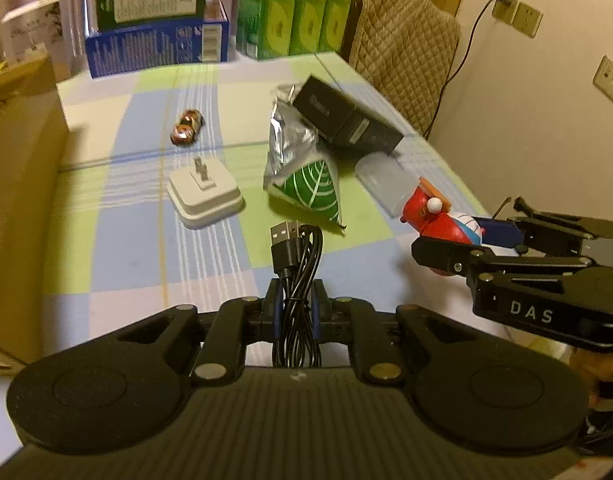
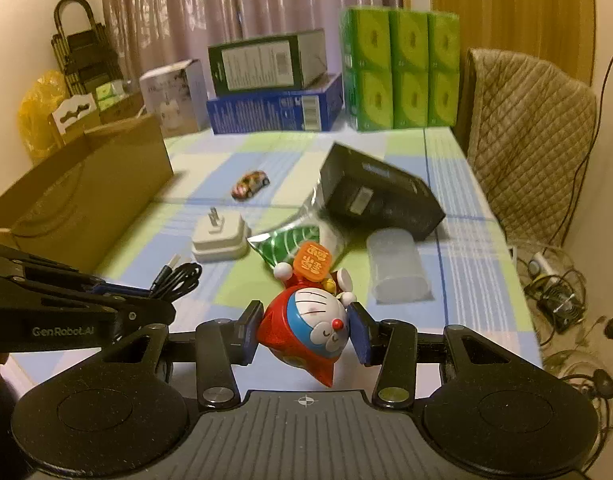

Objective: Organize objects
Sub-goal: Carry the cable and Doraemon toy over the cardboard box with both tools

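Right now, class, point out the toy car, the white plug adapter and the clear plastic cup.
toy car point(image 1: 187, 127), left wrist view, on its roof.
white plug adapter point(image 1: 205, 193), left wrist view, on its top face.
clear plastic cup point(image 2: 398, 266), right wrist view, on its side wall.

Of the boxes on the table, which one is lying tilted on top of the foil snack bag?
The black box: one end rests on the foil snack bag. The dark green box sits atop the blue box at the table's far edge.

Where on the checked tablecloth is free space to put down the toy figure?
Bare cloth lies between the brown cardboard box and the white plug adapter, also behind the small toy car. It is crowded around the black box, foil packet and clear plastic cup.
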The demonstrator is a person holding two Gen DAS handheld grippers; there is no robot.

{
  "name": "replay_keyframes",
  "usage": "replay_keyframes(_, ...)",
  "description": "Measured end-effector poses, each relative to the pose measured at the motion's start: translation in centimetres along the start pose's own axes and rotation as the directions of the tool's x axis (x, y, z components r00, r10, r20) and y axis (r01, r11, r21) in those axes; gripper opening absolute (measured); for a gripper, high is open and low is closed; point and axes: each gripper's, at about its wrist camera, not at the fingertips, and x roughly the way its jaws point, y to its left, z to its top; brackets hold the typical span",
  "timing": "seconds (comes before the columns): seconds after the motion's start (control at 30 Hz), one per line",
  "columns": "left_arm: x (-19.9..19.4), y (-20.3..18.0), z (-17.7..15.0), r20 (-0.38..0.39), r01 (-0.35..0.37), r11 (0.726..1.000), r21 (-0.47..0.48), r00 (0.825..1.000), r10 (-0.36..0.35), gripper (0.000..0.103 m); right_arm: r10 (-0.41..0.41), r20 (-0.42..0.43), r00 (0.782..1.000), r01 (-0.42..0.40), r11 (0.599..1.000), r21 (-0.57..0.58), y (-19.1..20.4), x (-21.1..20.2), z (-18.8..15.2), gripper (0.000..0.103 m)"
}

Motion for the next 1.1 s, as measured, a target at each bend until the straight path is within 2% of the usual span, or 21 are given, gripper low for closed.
replay_keyframes(0.3, -6.3, 0.6, -0.8, 0.056, -0.011, 1.000, -0.018, 0.998, 0.012, 0.010, 0.004, 0.009, 1.000, -0.004, 1.000, -0.008, 4.3, -4.2, -0.6, 0.042)
replay_keyframes(0.53, -10.5, 2.5, -1.8, 0.092, -0.040, 0.997, -0.059, 0.995, 0.046, 0.010, 0.048, 0.024, 0.999, -0.048, 0.999, -0.026, 8.1, -6.0, 0.2, 0.042)
replay_keyframes(0.8, -13.8, 5.0, -2.2, 0.125, -0.077, 0.993, -0.089, 0.988, 0.087, 0.010, 0.102, 0.046, 0.994, -0.099, 0.992, -0.075, 11.9, -6.6, 1.8, 0.042)
replay_keyframes(1.1, -15.8, 6.8, -2.7, 0.147, -0.091, 0.989, -0.115, 0.983, 0.108, 0.010, 0.144, 0.050, 0.988, -0.139, 0.985, -0.101, 14.5, -6.7, 2.7, 0.042)
